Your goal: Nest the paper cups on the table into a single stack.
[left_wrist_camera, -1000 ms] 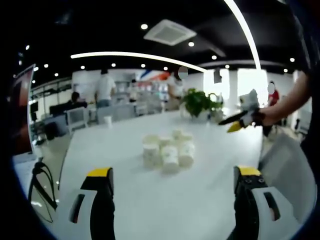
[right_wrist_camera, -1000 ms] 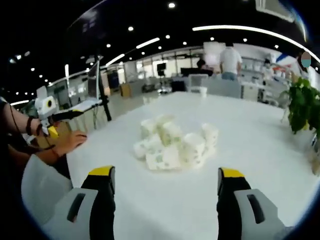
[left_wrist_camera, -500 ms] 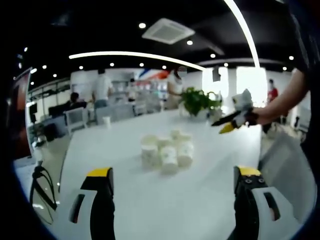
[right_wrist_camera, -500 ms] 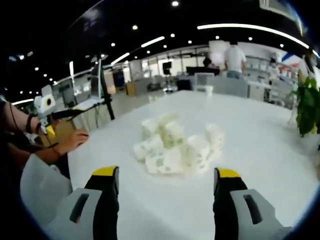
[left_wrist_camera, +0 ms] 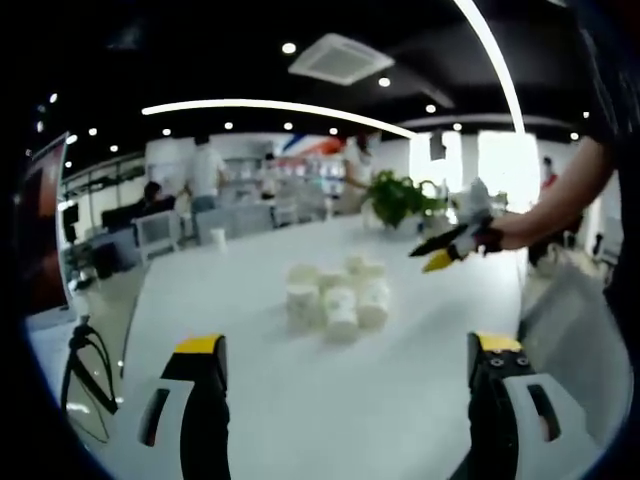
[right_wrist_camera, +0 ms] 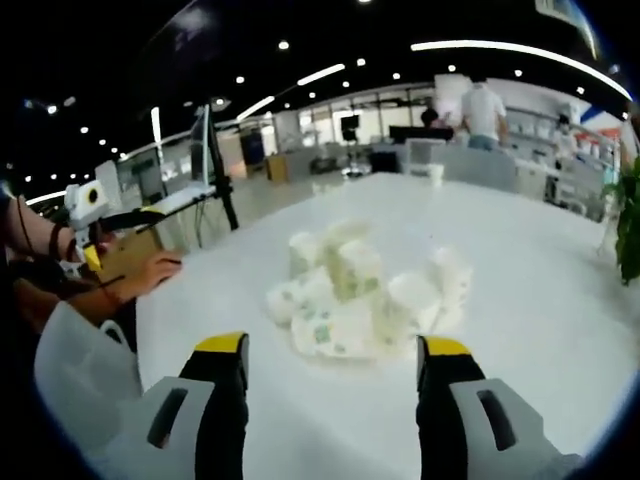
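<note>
While right gripper [right_wrist_camera: 332, 352] fingers gape wide at paper cups [right_wrist_camera: 365, 292] twelve o'clock, could topple the loose pile

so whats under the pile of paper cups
The paper cups lie heaped on the bare white table. Anything beneath the heap is covered by the cups.

A loose cluster of white paper cups [left_wrist_camera: 338, 302] sits near the middle of the left gripper view, on the white desk [left_wrist_camera: 300, 400]. In the right gripper view the same paper cups [right_wrist_camera: 365, 290] fill the centre of the frame, faint green print on their sides. Some stand upright; others lie tipped on their sides, touching one another in a jumbled heap, not nested.
</note>
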Tool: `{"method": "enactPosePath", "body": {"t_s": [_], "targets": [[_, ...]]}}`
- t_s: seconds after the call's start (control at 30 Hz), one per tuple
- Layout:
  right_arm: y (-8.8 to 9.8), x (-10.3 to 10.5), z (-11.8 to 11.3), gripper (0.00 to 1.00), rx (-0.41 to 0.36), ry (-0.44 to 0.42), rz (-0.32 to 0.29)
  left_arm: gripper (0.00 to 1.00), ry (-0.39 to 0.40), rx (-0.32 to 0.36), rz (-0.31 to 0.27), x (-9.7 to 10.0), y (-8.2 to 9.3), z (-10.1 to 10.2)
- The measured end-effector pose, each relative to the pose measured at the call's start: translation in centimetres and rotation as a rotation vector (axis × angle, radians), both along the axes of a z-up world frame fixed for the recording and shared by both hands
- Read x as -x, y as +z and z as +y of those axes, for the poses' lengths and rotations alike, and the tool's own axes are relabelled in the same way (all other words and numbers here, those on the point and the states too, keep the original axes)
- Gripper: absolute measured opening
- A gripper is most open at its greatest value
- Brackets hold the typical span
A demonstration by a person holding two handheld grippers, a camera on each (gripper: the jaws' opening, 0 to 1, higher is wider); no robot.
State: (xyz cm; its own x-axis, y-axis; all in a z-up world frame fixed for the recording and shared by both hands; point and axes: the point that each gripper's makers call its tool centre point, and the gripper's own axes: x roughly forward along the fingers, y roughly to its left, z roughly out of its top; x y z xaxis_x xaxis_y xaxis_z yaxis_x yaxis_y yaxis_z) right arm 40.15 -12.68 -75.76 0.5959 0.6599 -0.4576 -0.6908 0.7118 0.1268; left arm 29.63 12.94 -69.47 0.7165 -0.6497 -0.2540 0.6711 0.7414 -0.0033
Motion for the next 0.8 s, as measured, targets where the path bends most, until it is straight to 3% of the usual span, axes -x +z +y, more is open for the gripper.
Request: {"method": "enactPosePath", "body": {"t_s": [0.2,0.8], "targets": [[-0.9,-1.2,0.6,0.61,-0.008,0.016,0.017,1.0,0.026,0.023,0.001,-0.2,0.0,0.2],[-3.4,-2.6,1.9,0.5,-0.003,0.075,0.077,1.0,0.061,0.008,0.007,-0.4,-0.1,0.6]]}}
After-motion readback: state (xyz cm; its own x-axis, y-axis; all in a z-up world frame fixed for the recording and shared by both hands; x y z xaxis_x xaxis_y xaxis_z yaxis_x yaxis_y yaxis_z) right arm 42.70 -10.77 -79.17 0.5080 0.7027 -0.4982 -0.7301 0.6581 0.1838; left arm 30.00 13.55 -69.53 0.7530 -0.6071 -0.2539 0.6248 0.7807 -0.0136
